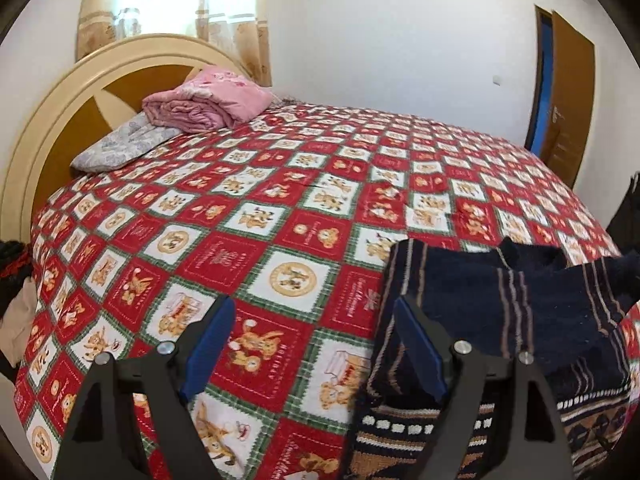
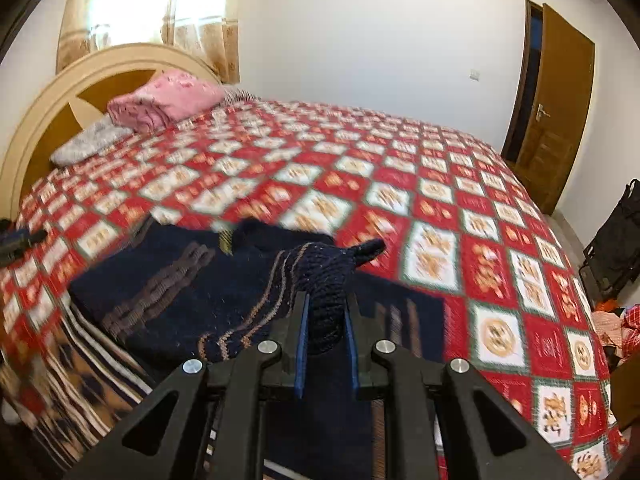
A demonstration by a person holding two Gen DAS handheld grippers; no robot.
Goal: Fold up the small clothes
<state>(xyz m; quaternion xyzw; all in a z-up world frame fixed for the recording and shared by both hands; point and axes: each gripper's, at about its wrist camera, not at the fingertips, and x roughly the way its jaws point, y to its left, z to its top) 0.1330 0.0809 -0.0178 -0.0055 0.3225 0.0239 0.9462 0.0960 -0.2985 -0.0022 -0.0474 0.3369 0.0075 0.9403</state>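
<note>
A small navy knit sweater [image 1: 500,320] with tan stripes and a patterned hem lies on the red checked bedspread [image 1: 260,220], at the near right in the left wrist view. My left gripper [image 1: 316,308] is open and empty, its right finger over the sweater's left edge. In the right wrist view my right gripper [image 2: 326,304] is shut on a bunched sleeve [image 2: 324,276] of the sweater [image 2: 180,280] and holds it lifted above the sweater's body.
A folded pink quilt [image 1: 208,100] and a grey pillow [image 1: 120,144] lie by the round headboard [image 1: 60,120]. A brown door [image 2: 556,104] stands open at the far right. A black bag [image 2: 616,240] and loose clothes [image 2: 616,324] lie past the bed's right edge.
</note>
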